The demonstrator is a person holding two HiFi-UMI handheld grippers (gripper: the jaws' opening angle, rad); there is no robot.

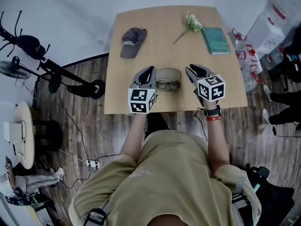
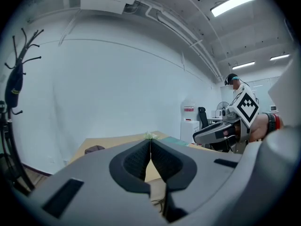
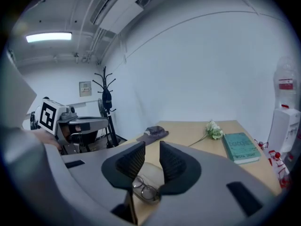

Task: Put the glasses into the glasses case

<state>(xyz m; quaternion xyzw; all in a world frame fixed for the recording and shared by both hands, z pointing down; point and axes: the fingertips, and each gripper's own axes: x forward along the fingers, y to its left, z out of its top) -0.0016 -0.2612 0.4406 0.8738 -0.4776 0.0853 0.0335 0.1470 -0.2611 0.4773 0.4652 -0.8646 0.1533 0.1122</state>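
Thin dark-rimmed glasses (image 1: 168, 84) lie on the wooden table (image 1: 141, 98) near its front edge, against a pale beige glasses case (image 1: 169, 74) just behind them. My left gripper (image 1: 149, 72) hovers to their left, its jaws together with nothing between them (image 2: 150, 147). My right gripper (image 1: 191, 71) hovers to their right. In the right gripper view its jaws (image 3: 152, 150) stand a narrow gap apart and hold nothing. Below them that view shows the glasses (image 3: 145, 188) and the case (image 3: 153, 172). Neither gripper touches either object.
On the far half of the table lie a dark cap (image 1: 132, 40), a white flower sprig (image 1: 190, 23) and a green book (image 1: 216, 40). A water dispenser (image 1: 277, 20) stands to the right, and a coat rack (image 1: 28, 46) and a round side table (image 1: 21, 135) to the left.
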